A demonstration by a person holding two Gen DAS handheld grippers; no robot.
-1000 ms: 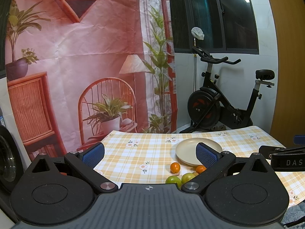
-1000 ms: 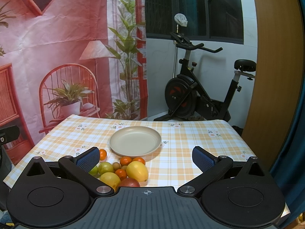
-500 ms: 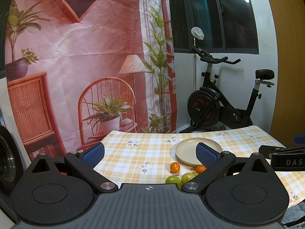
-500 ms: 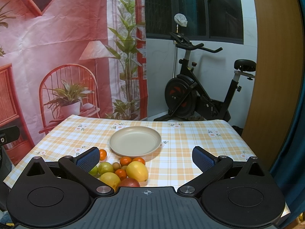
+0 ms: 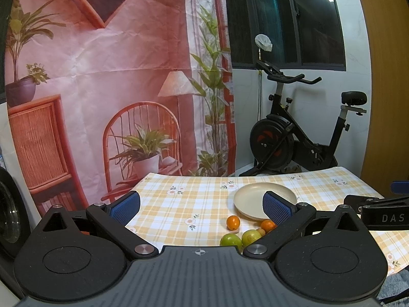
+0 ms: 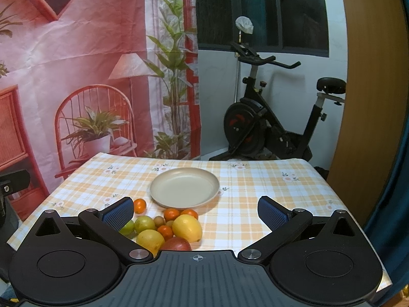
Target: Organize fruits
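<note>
Nothing moved; both jaws wide, empty. Lemons visible only from right wrist.

Black two-finger grippers, blue ribbed pads on the fingers, silver pivot screws.

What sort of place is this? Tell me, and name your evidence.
Probably a room at home, dressed as a set: an exercise bike by a dark window, a printed backdrop, and a checked tablecloth.
</note>
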